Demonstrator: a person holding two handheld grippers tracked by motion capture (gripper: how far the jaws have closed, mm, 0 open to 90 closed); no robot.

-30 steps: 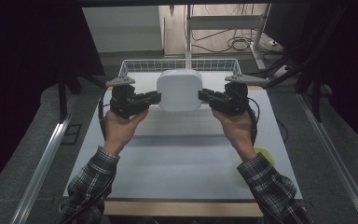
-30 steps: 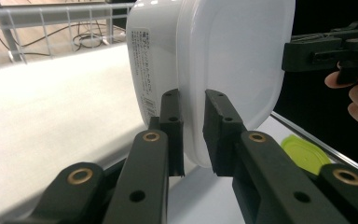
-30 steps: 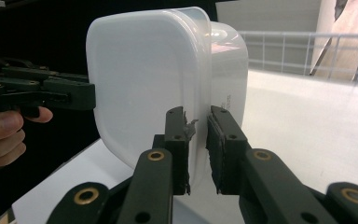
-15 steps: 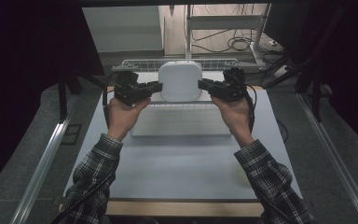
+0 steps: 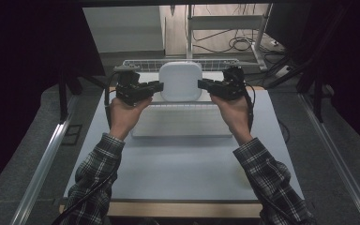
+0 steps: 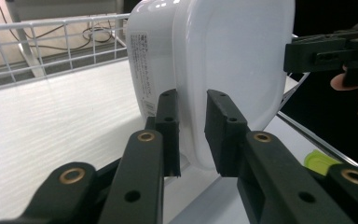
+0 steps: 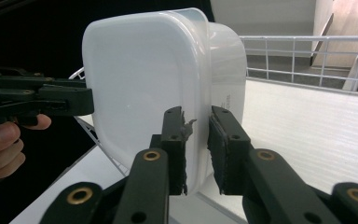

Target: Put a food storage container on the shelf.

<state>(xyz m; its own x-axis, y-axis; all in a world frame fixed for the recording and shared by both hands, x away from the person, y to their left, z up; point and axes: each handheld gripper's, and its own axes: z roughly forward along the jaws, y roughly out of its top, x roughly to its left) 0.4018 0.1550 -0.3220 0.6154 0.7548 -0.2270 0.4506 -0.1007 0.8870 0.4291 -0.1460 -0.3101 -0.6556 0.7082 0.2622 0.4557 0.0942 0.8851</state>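
Two-handed carry of a white lidded plastic container (image 5: 180, 80), now over the far end of the table (image 5: 178, 178), just short of the wire basket (image 5: 140, 63) at the far edge. Container is clear of the table top, above the far part of a pale mat (image 5: 180, 125).

Left gripper (image 5: 157, 86) has the container's left rim, right gripper (image 5: 201, 84) the right rim. In the left gripper view the two pads straddle the lid lip (image 6: 191, 116) at a narrow gap; in the right gripper view likewise. Both pairs of jaws have just been opening a little, the rim between them; the pads look loose on the lip rather than clamped hard, though contact on the hidden side can't be told for sure.

Step, as I read it: end of the transfer, start of release into or at the basket. Next move calls for setting the container's base down on something before the jaws spread further, then drawing both grippers out sideways, level, so the lip doesn't snag. Risk: the box drops or tips if one side lets go first.

Pose: both forearms in plaid sleeves reach far forward, roughly symmetric, hands under the grippers, wrists turned inward so the jaws point at each other across the container, about level
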